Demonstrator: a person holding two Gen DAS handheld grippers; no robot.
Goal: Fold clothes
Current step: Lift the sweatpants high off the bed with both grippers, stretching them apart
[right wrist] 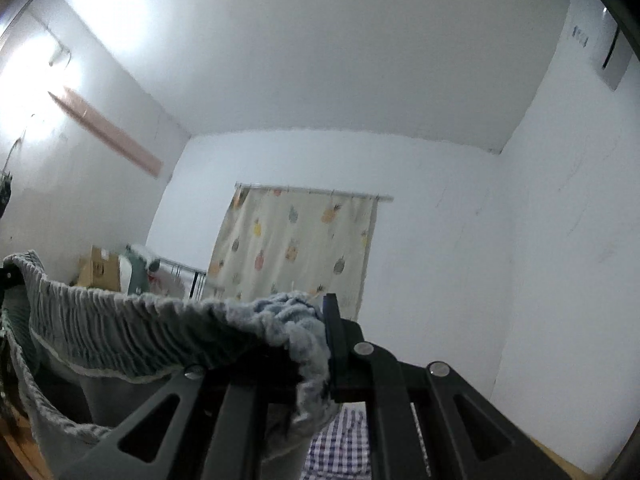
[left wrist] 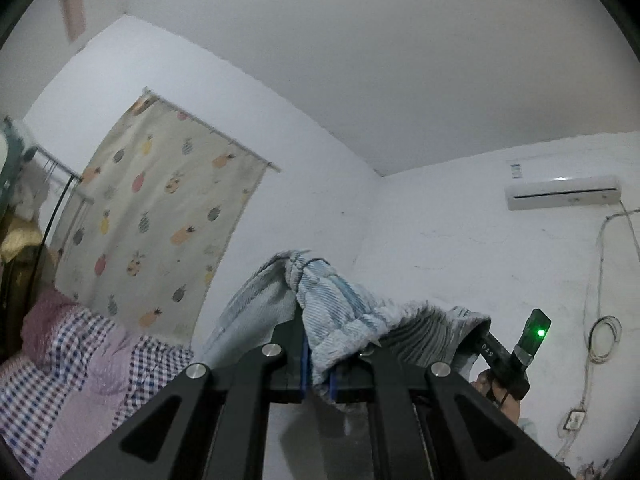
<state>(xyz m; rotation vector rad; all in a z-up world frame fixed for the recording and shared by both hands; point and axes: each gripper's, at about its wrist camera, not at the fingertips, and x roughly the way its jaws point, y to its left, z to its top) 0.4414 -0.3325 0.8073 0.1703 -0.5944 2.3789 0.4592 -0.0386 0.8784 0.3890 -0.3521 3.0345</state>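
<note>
A fuzzy blue-grey ribbed garment (left wrist: 340, 304) is held up in the air between both grippers. My left gripper (left wrist: 318, 364) is shut on one end of its elastic waistband, and the cloth bunches over the fingers. The other gripper (left wrist: 516, 356), with a green light, shows at the right of the left wrist view, holding the far end. In the right wrist view my right gripper (right wrist: 316, 344) is shut on the garment (right wrist: 140, 328), whose gathered waistband stretches left towards the other gripper at the frame's left edge. Both cameras point upward at walls and ceiling.
A bed with a pink and checked blanket (left wrist: 80, 364) lies below left. A pineapple-print curtain (left wrist: 160, 224) hangs on the far wall. An air conditioner (left wrist: 564, 192) is high on the right wall. A cardboard box (right wrist: 100, 272) and a rack stand at the back.
</note>
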